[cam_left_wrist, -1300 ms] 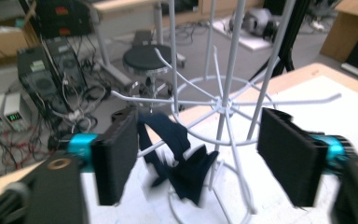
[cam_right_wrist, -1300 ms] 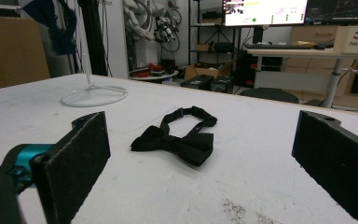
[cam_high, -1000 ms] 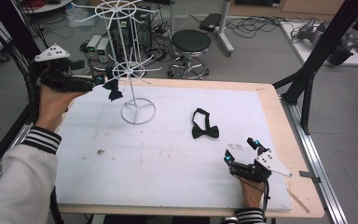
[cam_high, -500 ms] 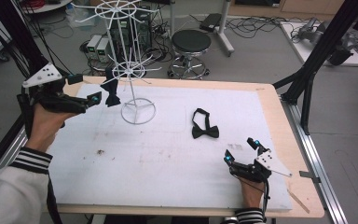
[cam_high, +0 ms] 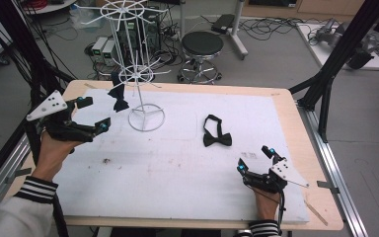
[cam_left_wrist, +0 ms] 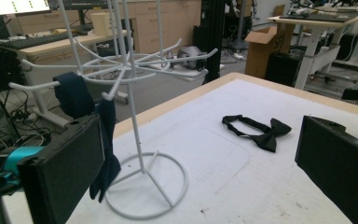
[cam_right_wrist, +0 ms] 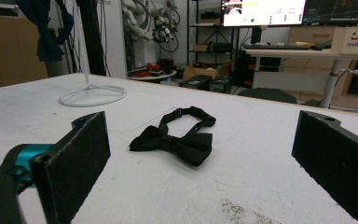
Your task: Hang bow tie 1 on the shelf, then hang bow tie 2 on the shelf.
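Black bow tie [cam_high: 216, 133] on white table [cam_high: 187, 168], both tools [cam_high: 90, 114] [cam_high: 256, 159] spread apart, empty

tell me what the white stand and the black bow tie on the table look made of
White stand: looks like thin metal wire, coated glossy white; slim rods, ring base and curved hooks suggest it.
Black bow tie: seems soft fabric, matte with a slight sheen; it lies limp with folds and a thin strap.
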